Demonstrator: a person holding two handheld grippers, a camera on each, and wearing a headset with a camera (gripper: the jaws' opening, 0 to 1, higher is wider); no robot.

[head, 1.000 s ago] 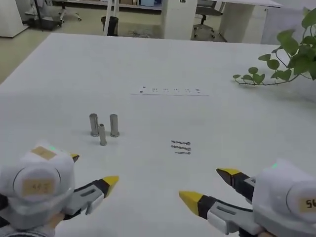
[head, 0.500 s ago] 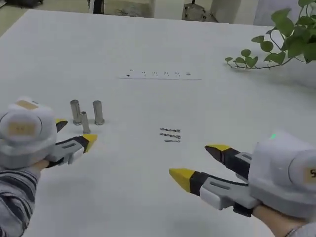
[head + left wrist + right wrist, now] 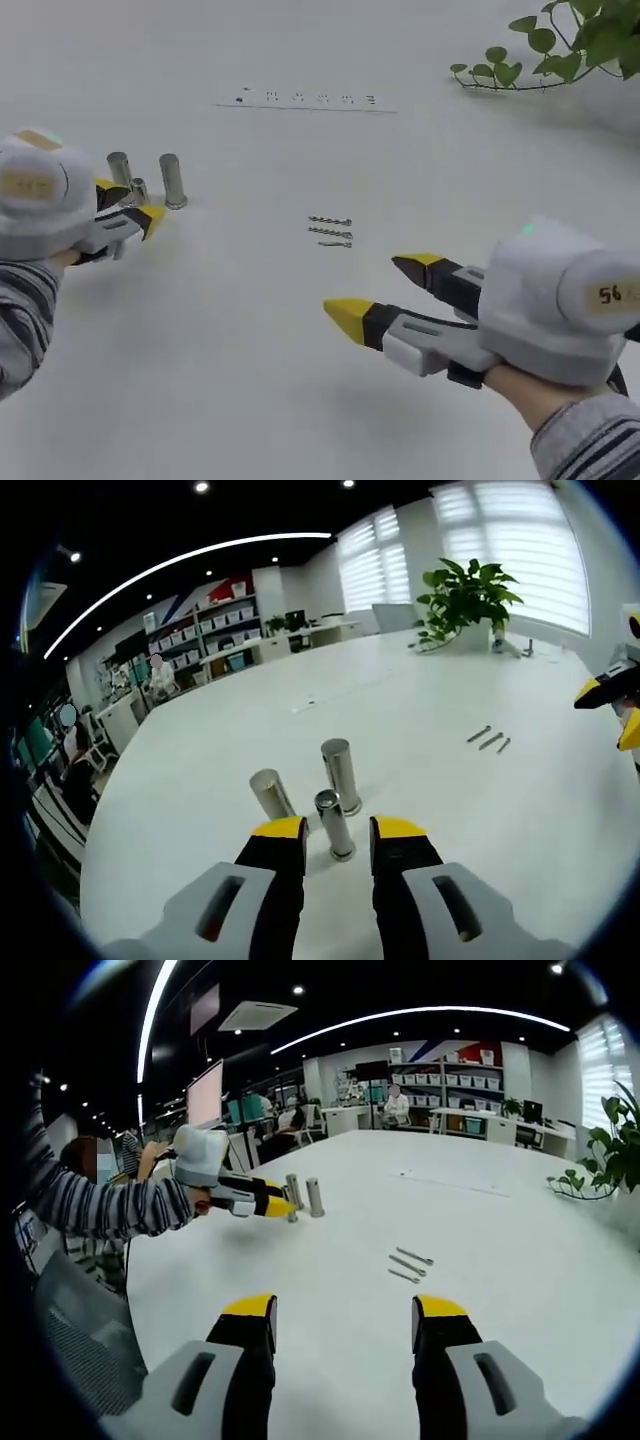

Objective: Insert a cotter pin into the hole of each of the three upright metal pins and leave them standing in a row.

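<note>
By my reading no step is done; three cotter pins (image 3: 330,231) lie loose on the table (image 3: 300,400); the three pins (image 3: 171,180) stand clustered in a triangle, not a row, at 10 o'clock from them. The left gripper (image 3: 128,198) is unclenched, its parted tips flanking the nearest pin (image 3: 333,823), gripping nothing; the right gripper (image 3: 383,288) is likewise spread and empty, cotter pins at its 11 o'clock. All three insertions remain, then the lining-up. Room is generous; bare table all round; plant (image 3: 560,40) far off at 1 o'clock.
</note>
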